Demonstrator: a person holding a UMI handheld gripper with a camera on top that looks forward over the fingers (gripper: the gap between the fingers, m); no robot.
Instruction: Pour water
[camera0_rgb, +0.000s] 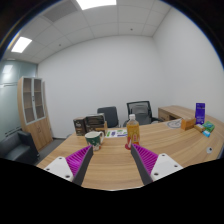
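Note:
A bottle (132, 131) with orange liquid and a red label stands upright on the wooden table (110, 165), just beyond my right finger. A white mug (94, 139) with a green pattern stands to its left, just beyond my left finger. My gripper (111, 157) is open, its magenta pads (78, 159) spread wide over bare tabletop, with nothing between them. Bottle and mug are both ahead of the fingertips, apart from them.
Two black office chairs (139, 111) stand behind the table. A dark box (87, 124) sits at the far edge behind the mug. On the right are a blue carton (199, 113) and small items. A wooden cabinet (36, 110) stands against the left wall.

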